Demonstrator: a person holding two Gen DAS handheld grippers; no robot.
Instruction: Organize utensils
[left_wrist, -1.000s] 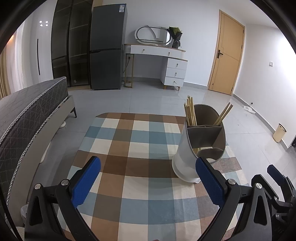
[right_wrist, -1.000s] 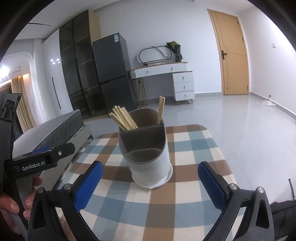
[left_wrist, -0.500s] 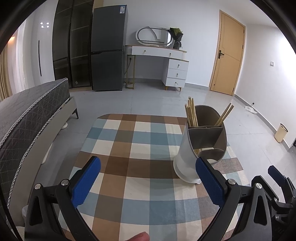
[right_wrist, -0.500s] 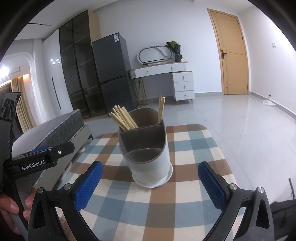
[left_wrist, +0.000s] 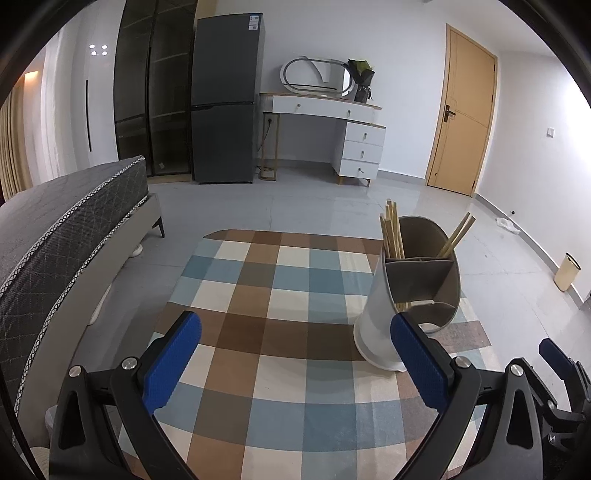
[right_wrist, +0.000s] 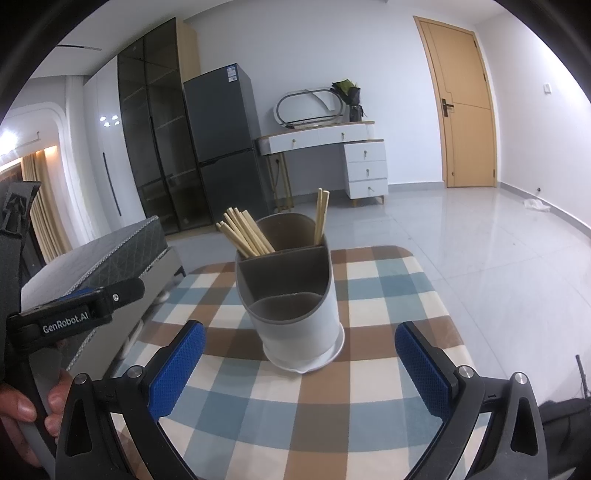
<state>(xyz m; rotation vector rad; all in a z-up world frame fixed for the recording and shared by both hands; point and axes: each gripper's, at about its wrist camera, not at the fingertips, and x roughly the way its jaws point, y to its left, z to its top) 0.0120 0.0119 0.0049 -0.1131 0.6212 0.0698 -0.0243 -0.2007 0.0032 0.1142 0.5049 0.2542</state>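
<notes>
On the checked tabletop (right_wrist: 388, 373), covered in brown, blue and cream squares, stands a white utensil holder (right_wrist: 295, 317) with a grey-brown divided insert, upright on a shallow white base. Its rear compartments hold wooden chopsticks: a bundle of chopsticks (right_wrist: 243, 232) leans out to the left side, and a separate pair of chopsticks (right_wrist: 320, 216) stands nearly upright at the right. The front compartments look empty from the right wrist view.

The right hand-held gripper (right_wrist: 299, 369) sits low over the near edge of the tabletop, its blue-padded fingers (right_wrist: 177, 369) spread wide with nothing between them; the holder stands just beyond the gap, untouched. At the left of this view a hand (right_wrist: 26, 417) grips the handle of the other tool, marked GenRobot.AI.

The left hand-held gripper (left_wrist: 295, 362) is likewise wide open and empty, pointing across the bare cloth, with the utensil holder (left_wrist: 406, 295) off to its right, near its right pad.

Beyond the tabletop lie a grey tiled floor (left_wrist: 295, 206), a bed (left_wrist: 55, 229), a dark fridge (left_wrist: 225, 99), a white dressing table (left_wrist: 332, 125) and a wooden door (left_wrist: 461, 110).
</notes>
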